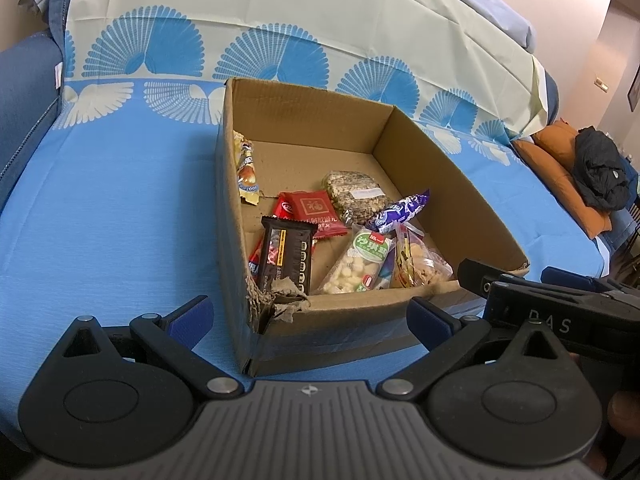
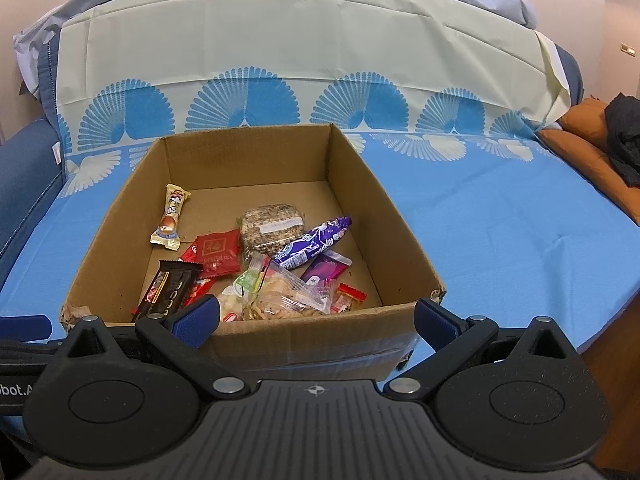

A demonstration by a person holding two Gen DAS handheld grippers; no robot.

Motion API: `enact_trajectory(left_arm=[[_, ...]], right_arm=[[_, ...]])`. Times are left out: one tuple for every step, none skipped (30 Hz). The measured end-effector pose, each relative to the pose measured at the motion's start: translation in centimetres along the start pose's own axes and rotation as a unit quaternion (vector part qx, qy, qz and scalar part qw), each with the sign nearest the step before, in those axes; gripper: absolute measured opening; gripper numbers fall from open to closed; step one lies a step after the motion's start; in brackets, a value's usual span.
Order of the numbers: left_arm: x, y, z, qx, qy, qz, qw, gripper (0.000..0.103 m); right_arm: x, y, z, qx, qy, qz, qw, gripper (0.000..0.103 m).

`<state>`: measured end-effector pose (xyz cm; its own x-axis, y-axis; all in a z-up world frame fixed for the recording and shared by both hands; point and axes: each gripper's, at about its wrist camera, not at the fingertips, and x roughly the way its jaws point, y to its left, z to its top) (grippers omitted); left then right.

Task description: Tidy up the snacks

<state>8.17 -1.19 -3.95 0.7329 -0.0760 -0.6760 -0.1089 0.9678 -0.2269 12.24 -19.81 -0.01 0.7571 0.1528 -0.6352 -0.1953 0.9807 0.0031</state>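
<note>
A brown cardboard box (image 2: 400, 240) sits in the middle of both views, on a blue cloth (image 2: 500, 240) with white and blue fan shapes along its far edge. The box is open on top. Its near left corner (image 1: 276, 304) is torn and crumpled.

The snacks lie inside the box, mostly toward the near side. A dark chocolate bar (image 2: 170, 290) lies at the lower left of the pile, partly over a red packet (image 2: 218, 256). A long cream-coloured candy bar (image 2: 170, 218) lies alone by the left wall. A seed cake in clear wrap (image 2: 272, 226) sits near the middle of the box floor. A purple and white wrapper (image 2: 316, 242) lies just to its right and leans over the pile. A clear bag of cookies (image 2: 280, 296) and a green and white bag of small white puffs (image 1: 356, 264) lie at the near wall. A small pink and purple packet (image 2: 324, 272) lies to the right of them.

The left hand-held gripper (image 1: 310, 314) is at the bottom of its view, fingers spread wide apart, holding nothing, in front of the torn corner. The right hand-held gripper (image 2: 316, 320) is also spread wide and holds nothing, just in front of the near wall of the box.

An orange cushion (image 1: 560, 176) with a dark piece of clothing (image 1: 600, 172) on it lies at the far right.
</note>
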Motion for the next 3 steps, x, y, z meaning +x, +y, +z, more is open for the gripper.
enact_trajectory(left_arm=[[-0.01,-0.03,0.08,0.002,-0.004,-0.001,1.0000,0.103],[-0.04,-0.14,0.13,0.005,-0.008,-0.001,1.0000,0.103],[-0.06,-0.25,0.09,0.009,-0.010,0.001,0.9999,0.103]], right_arm=[[0.03,-0.05,0.01,0.002,0.001,0.000,1.000,0.102],[0.05,-0.09,0.07,0.005,0.001,0.001,1.000,0.102],[0.05,-0.18,0.11,0.007,0.001,0.002,1.000,0.102]])
